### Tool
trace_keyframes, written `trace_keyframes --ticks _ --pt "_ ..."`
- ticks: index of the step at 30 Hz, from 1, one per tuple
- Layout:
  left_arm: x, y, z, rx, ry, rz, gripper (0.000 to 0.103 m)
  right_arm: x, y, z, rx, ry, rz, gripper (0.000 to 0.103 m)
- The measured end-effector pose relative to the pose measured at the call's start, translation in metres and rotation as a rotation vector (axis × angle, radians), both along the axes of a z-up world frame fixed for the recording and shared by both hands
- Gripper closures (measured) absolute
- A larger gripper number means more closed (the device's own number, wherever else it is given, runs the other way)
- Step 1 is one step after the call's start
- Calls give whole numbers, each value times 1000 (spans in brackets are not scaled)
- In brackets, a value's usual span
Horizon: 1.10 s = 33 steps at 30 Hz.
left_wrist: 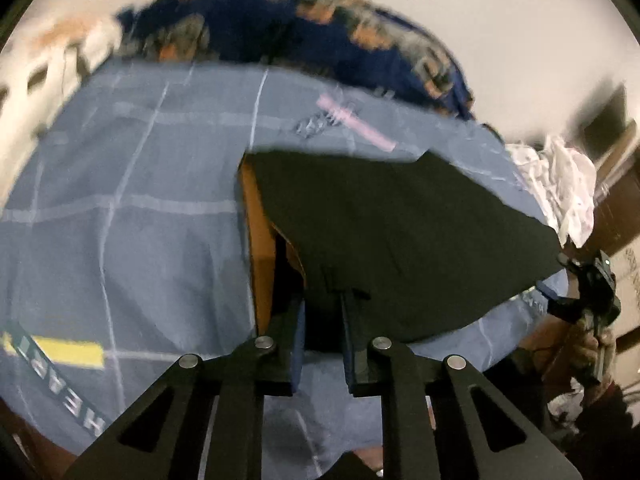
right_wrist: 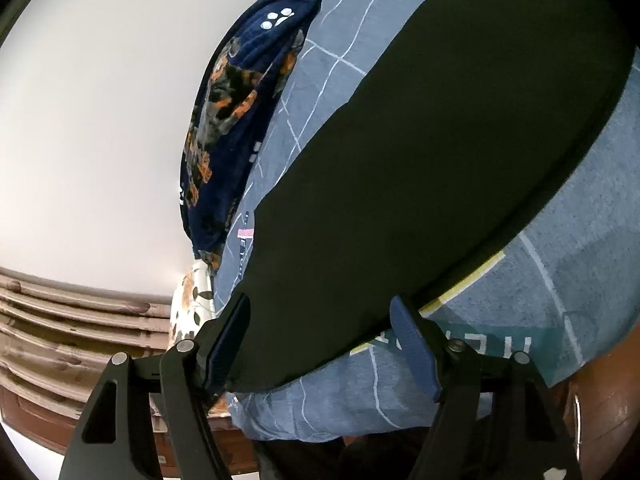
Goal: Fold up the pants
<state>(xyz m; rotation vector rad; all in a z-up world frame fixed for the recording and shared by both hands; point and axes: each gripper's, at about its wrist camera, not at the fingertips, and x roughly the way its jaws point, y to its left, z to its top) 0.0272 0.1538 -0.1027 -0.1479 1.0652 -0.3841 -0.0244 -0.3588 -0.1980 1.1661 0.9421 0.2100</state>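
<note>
2 grippers: left (left_wrist: pixel 322 312) pinches pants (left_wrist: pixel 400 232), right (right_wrist: pixel 320 328) straddles.

Pants (right_wrist: pixel 420 152) spread on bedsheet (left_wrist: pixel 140 200); blanket (left_wrist: pixel 280 24) behind them; crumpled cloth (left_wrist: pixel 560 184) at their right.

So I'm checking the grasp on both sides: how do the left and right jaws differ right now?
The left gripper has its jaws close together, pinching an edge of the black pants. The right gripper has its jaws spread wide, the pants lying loose between them. Both point over the blue checked bedsheet.
</note>
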Motion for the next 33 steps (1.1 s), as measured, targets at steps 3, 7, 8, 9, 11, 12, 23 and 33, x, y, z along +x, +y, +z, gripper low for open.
trace_keyframes --ticks 3,7,8,9,11,12,23,33 --pt "8 -2 -23 60 57 1 87 0 0 -4 17 4 -9 28" --pt "7 4 -50 45 114 42 87 1 3 -7 33 15 9 28" --pt "7 5 -50 41 114 51 87 0 3 -5 24 7 13 28" --pt "8 6 -51 36 113 62 87 1 3 -3 17 0 14 28" --pt "8 5 -49 44 106 66 87 2 2 -2 27 -9 13 28" --pt "9 3 -47 55 98 70 87 2 2 -2 39 -15 13 28" --pt "10 -2 -54 99 87 89 81 -52 -122 5 23 -36 -338 28" --pt "8 2 -56 111 101 152 65 -124 -252 -10 -7 -34 -638 28"
